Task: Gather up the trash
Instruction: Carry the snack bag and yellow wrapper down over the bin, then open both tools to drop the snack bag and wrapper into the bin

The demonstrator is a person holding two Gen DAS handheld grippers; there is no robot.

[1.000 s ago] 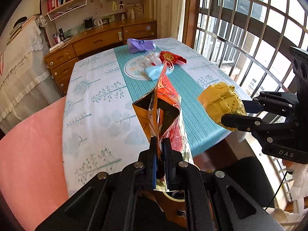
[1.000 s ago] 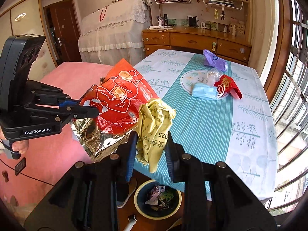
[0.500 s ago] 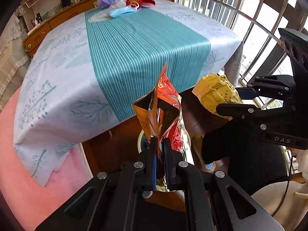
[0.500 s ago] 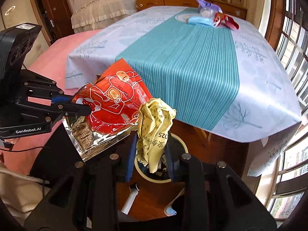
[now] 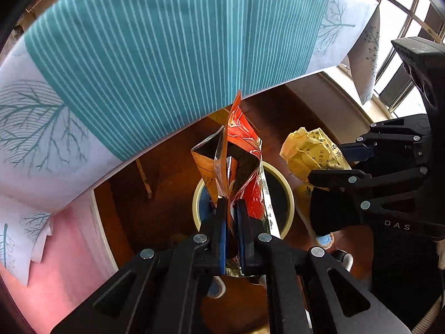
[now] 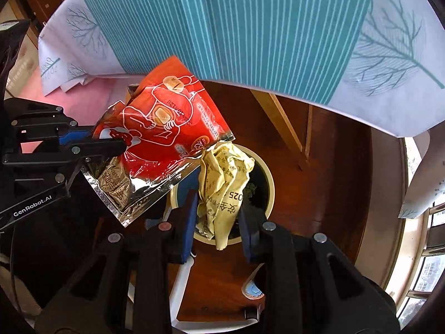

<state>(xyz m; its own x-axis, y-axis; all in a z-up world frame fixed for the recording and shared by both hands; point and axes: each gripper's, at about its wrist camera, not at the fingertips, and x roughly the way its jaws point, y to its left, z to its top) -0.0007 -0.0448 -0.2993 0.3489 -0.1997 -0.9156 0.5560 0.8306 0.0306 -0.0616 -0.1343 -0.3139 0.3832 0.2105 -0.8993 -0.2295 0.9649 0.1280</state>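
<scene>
My left gripper (image 5: 231, 208) is shut on an empty red and silver snack bag (image 5: 241, 167), which stands up between its pads above a round cream-rimmed trash bin (image 5: 289, 194) on the floor. In the right wrist view the same red bag (image 6: 164, 128) hangs at the left from the left gripper (image 6: 94, 143). My right gripper (image 6: 218, 208) is shut on a crumpled yellow paper (image 6: 225, 183), held over the bin (image 6: 268, 178). From the left wrist camera the yellow paper (image 5: 314, 153) and right gripper (image 5: 329, 164) are at the right.
The table's edge with its hanging teal-striped cloth (image 5: 167, 55) is just ahead and above. Wooden table legs (image 6: 281, 119) stand behind the bin on a dark wood floor. A pink surface (image 5: 69, 250) lies at the left. Barred windows (image 5: 403, 5) are at the right.
Both grippers have dropped from above the tabletop to below its edge, over the bin on the floor. Each still holds its piece of trash.
</scene>
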